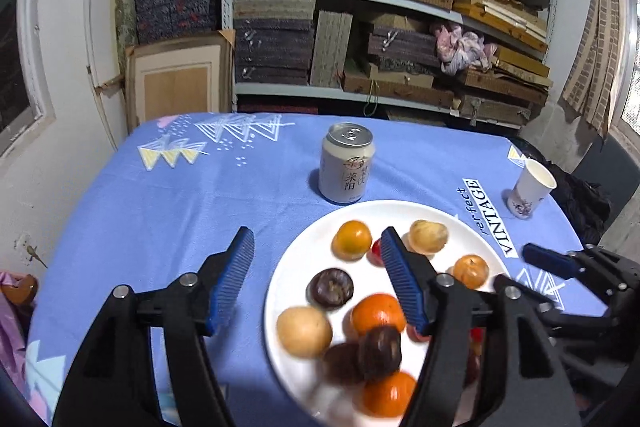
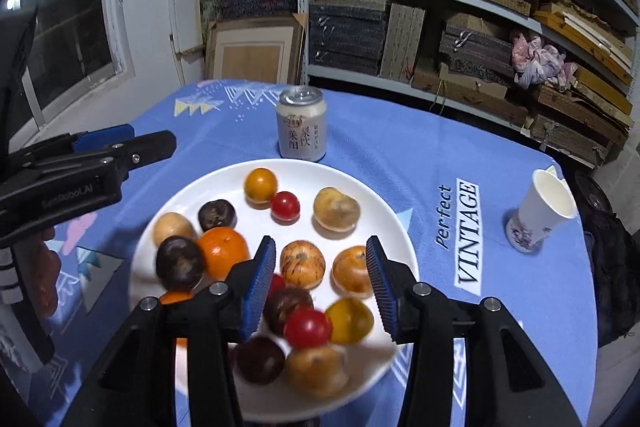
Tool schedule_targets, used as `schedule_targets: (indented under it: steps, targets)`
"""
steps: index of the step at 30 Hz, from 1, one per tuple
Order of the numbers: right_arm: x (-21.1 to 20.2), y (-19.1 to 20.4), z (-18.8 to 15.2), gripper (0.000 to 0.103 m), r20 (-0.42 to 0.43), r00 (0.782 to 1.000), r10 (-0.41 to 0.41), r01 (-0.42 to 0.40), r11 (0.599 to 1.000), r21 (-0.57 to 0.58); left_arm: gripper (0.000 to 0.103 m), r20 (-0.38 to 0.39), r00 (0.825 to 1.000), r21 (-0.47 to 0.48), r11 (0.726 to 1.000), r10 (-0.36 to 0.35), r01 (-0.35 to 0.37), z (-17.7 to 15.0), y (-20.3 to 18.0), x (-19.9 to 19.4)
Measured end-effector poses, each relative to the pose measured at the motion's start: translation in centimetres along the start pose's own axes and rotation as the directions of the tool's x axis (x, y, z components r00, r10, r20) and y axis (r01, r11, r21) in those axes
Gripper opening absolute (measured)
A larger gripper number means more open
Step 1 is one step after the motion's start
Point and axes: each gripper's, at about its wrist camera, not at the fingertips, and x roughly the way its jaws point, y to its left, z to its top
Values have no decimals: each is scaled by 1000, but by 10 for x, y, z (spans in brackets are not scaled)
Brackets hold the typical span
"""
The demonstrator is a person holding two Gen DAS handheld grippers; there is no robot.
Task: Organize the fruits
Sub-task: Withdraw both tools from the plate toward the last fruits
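Observation:
A white plate on the blue tablecloth holds several small fruits: an orange, dark brown fruits, tan fruits, and red tomatoes. My left gripper is open and empty above the plate's left edge. My right gripper is open and empty above the near side of the plate, over the fruits. Each gripper also shows in the other view: the right, the left.
A white drink can stands just behind the plate. A white paper cup stands at the table's right side. Shelves stacked with boxes are behind the table.

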Motion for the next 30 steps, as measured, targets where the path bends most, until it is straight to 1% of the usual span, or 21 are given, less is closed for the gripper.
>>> schedule_targets:
  steps: [1,3,5,7,9,12,13,15,19,23,30]
  targets:
    - [-10,-1,-4,50,12,1000,3,-4,1000,5,64,3,1000,-1,1000,-1,1,-4,1,-10]
    - [-36,-5,-16,60,48,999,4,-5,1000,22,64,7,1000,0,1000,-5,5,-15,-1,-29]
    - [-63,-11,-36,65,89,996,6,-11,999,51,64,15,1000,7,1000,-16,16,-32,-6,-49]
    - [-83,-18,-56,66,117,993,4,-14,996,85,68,7,1000,27,999,-28,27,-49,-14,-62]
    - [-96,-27,-81,67,134,991,-7,-9,993,118,69,-15,999,49,998,-48,49,-74,-27,-71]
    - [-101,-39,-107,67,144,989,-30,5,986,167,70,-61,996,100,992,-72,78,-107,-52,-73]
    - [-99,-44,-114,67,134,991,-31,5,983,184,70,-73,995,118,990,-73,81,-115,-59,-72]
    - [-96,-52,-119,67,110,993,-34,10,979,205,70,-98,992,142,986,-75,89,-130,-73,-67]
    - [-96,-70,-122,67,117,993,-15,-16,965,262,70,-120,989,191,975,-91,113,-148,-89,-60]
    - [-98,-78,-123,67,124,992,-4,-32,956,292,70,-131,985,204,970,-108,134,-152,-94,-54]
    - [-97,-78,-123,68,115,993,-8,-25,958,286,70,-145,985,219,968,-95,126,-155,-101,-44]
